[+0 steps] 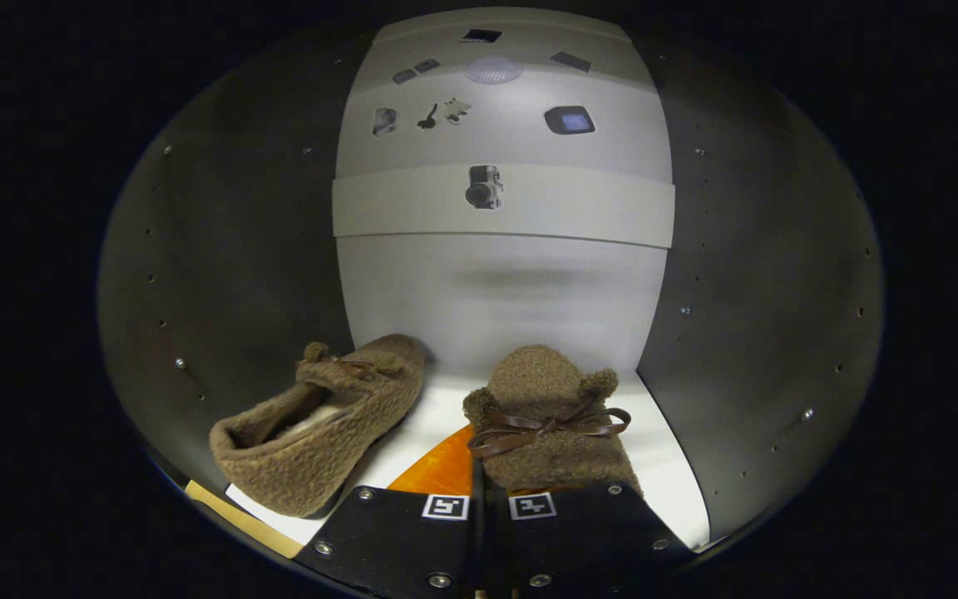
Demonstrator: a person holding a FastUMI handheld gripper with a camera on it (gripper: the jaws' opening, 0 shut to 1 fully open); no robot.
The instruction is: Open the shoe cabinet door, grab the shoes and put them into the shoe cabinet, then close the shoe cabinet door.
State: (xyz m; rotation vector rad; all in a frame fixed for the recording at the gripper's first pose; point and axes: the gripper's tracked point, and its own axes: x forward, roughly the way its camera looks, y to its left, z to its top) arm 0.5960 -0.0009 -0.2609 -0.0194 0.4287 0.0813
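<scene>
Gripper [479, 499] fingers were closed together, pinching the right fuzzy brown slipper [550, 416]. Left slipper [321, 433] lay tilted on the white cabinet shelf [670, 466].

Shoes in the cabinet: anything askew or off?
Yes. The left shoe lies angled, its toe turned toward the right shoe, which points straight at the back wall; the pair isn't parallel. The hand-held gripper looks shut, fingers together at the right shoe's heel. No damage visible.
</scene>
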